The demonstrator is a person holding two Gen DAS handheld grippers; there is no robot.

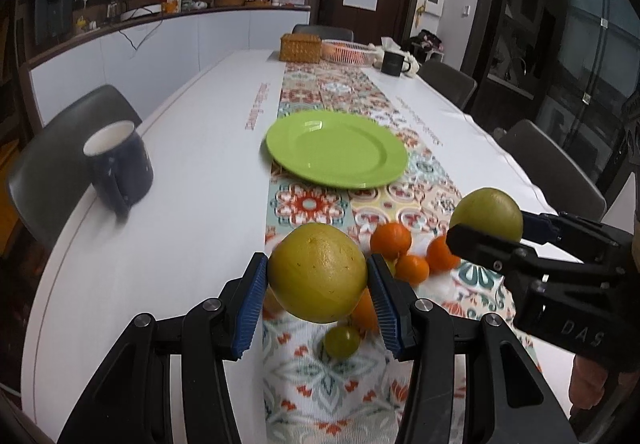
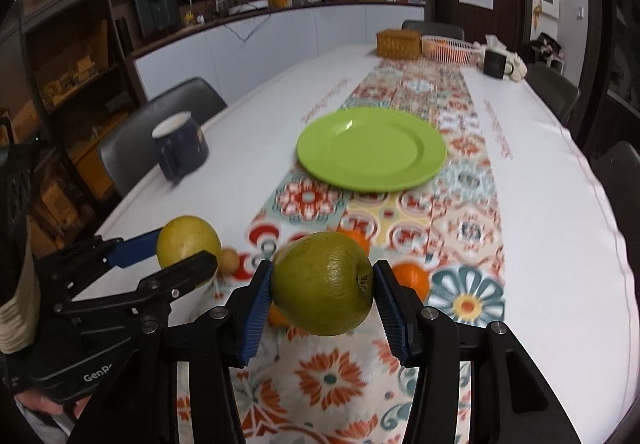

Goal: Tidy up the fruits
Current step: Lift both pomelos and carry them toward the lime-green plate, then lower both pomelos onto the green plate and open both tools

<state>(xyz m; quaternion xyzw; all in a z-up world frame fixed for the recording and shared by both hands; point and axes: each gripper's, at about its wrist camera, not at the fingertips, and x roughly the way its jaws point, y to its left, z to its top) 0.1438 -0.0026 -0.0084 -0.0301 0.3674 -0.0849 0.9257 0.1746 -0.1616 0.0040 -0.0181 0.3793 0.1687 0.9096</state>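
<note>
1. Two round fruits are held above the desk (image 1: 192,148): the left gripper (image 1: 318,276) has its jaws clamped on a yellow-green citrus (image 1: 318,278), and the right gripper (image 2: 323,286) grips a dull green apple (image 2: 324,284).
2. Small oranges (image 1: 390,240) and a green fruit (image 1: 341,341) lie on the patterned runner (image 1: 308,204) below.
3. The green plate (image 1: 337,150) holds nothing.
4. The navy mug's (image 1: 120,164) contents are hidden.

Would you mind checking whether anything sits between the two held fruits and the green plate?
Nothing visible does. The left gripper holds a yellow fruit and the right gripper a green fruit, both lifted above the oranges. Only bare patterned runner lies before the green plate.
</note>
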